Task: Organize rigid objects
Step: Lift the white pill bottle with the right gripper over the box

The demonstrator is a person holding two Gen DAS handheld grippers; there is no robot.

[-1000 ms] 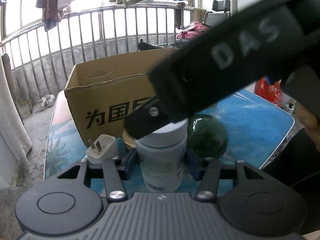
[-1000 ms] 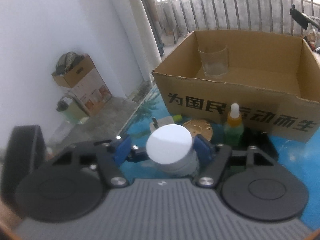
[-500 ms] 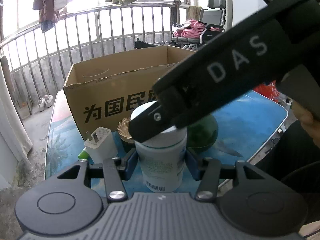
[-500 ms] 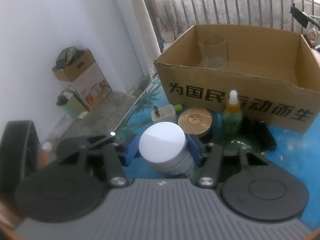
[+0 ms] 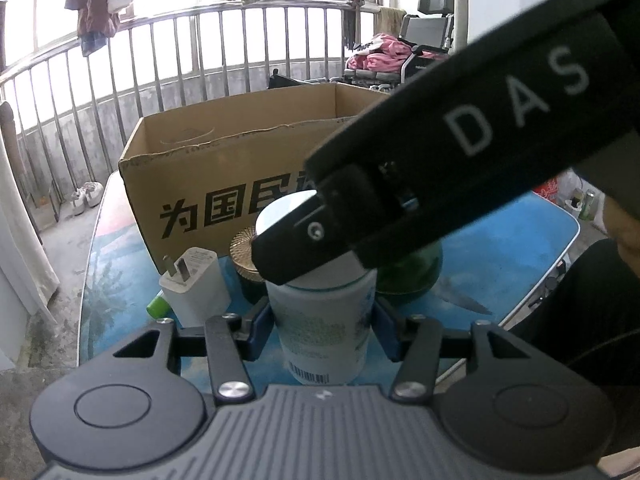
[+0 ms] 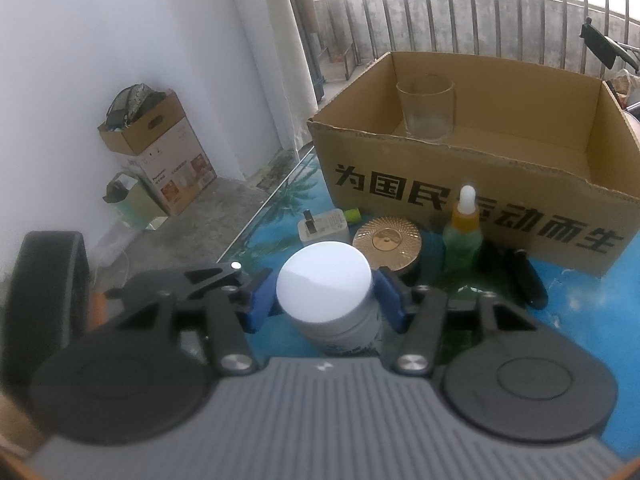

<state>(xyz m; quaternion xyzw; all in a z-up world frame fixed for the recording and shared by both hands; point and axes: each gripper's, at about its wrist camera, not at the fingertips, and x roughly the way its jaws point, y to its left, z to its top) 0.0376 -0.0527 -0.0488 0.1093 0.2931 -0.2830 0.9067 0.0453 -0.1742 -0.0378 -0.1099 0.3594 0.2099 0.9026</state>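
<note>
We clamp the white bottle (image 5: 322,320) low with our left gripper (image 5: 320,326) and around its cap with our right gripper (image 6: 326,300), whose jaws have just closed in, steadying it before the half-filled cardboard box (image 6: 472,184)

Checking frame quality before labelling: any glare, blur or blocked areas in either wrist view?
Left wrist: windows behind the railing blown out, right gripper blocks the upper right. Right wrist: top window washed out, edges soft, bottle and box text readable. Both: fisheye bends the bars.
</note>
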